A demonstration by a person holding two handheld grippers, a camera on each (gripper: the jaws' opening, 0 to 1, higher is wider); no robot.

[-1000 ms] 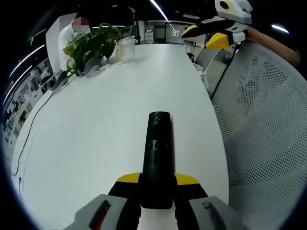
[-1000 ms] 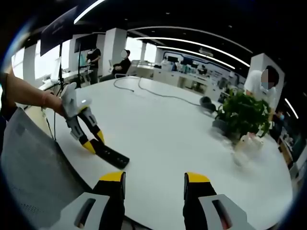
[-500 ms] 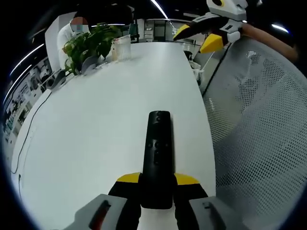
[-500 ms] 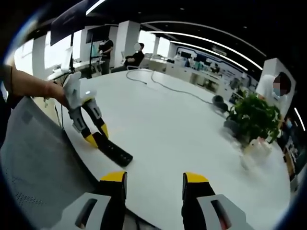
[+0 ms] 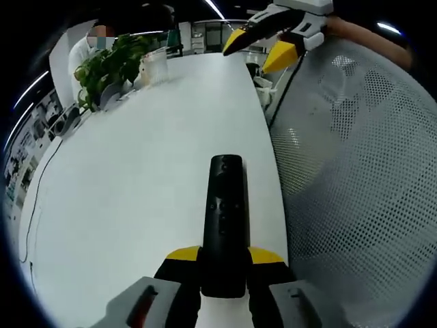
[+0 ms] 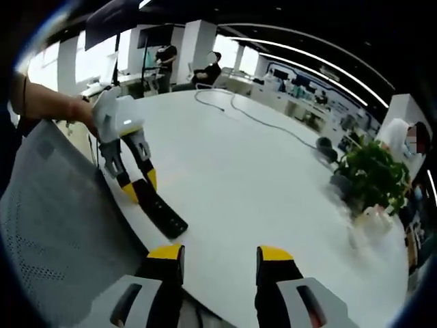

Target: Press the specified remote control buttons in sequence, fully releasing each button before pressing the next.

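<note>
Clearly we see one slim black matte remote (image 5: 224, 225) clenched by our left tongs (image 5: 224, 258) over the smooth white counter (image 5: 136, 171); our right tongs (image 6: 213, 254) are released.

The right gripper (image 5: 263, 42) has moved since a second ago. In the left gripper view it was up near the top right; now it sits further left, out over the far edge of the white table (image 5: 136, 171). In the right gripper view the left gripper (image 6: 138, 189) and the black remote (image 6: 158, 212) now look bigger and nearer. The grey mesh chair back (image 5: 362, 171) takes up more of both views now.
</note>
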